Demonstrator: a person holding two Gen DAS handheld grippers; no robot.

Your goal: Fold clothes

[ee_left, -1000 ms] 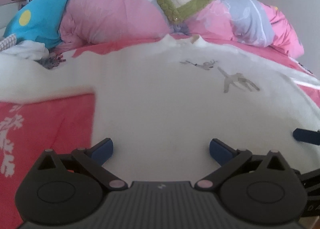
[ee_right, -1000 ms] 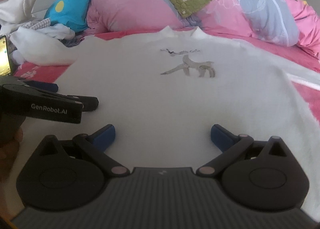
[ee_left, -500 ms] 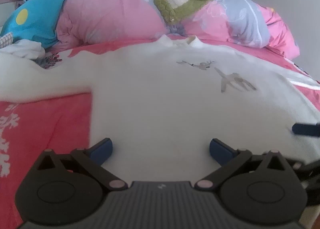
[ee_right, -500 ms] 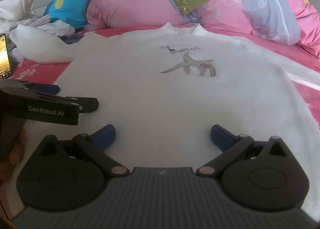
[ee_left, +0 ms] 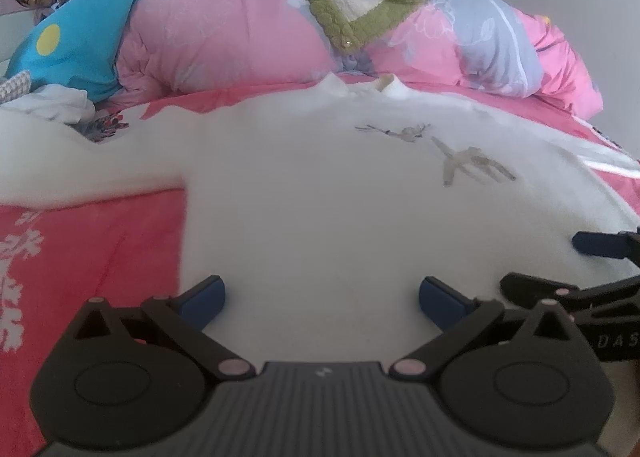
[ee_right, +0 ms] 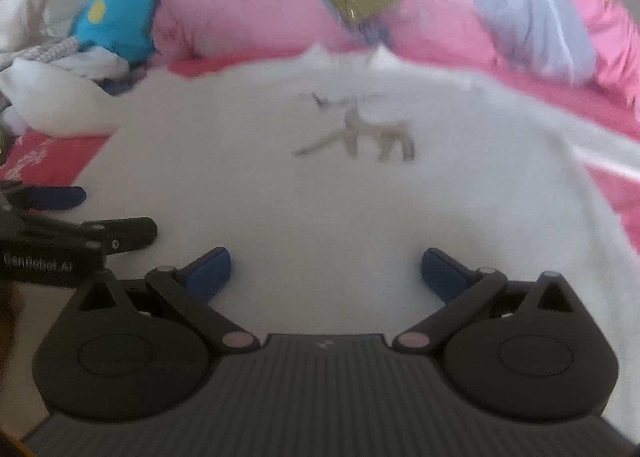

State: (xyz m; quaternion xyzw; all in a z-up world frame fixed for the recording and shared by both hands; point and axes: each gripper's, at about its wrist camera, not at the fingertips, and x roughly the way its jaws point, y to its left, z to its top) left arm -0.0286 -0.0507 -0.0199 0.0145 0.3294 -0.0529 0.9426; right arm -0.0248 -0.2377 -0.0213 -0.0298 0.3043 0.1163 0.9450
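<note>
A white sweater [ee_left: 320, 197] lay spread flat, front up, on the pink bedsheet [ee_left: 92, 249], collar at the far end and hem at the near edge. A grey deer print [ee_right: 356, 133] marked its chest, and the left sleeve stretched out toward the far left. A pink quilt [ee_left: 224, 37] was heaped beyond the collar.

The left gripper [ee_left: 322, 297] hovered over the near hem, its blue fingers spread wide, holding nothing. The right gripper [ee_right: 326, 269] hung just beside it, equally wide open and empty.

Compared with half a second before, the right wrist view had blurred and the sweater sat lower and nearer in it; the left view had scarcely changed.
</note>
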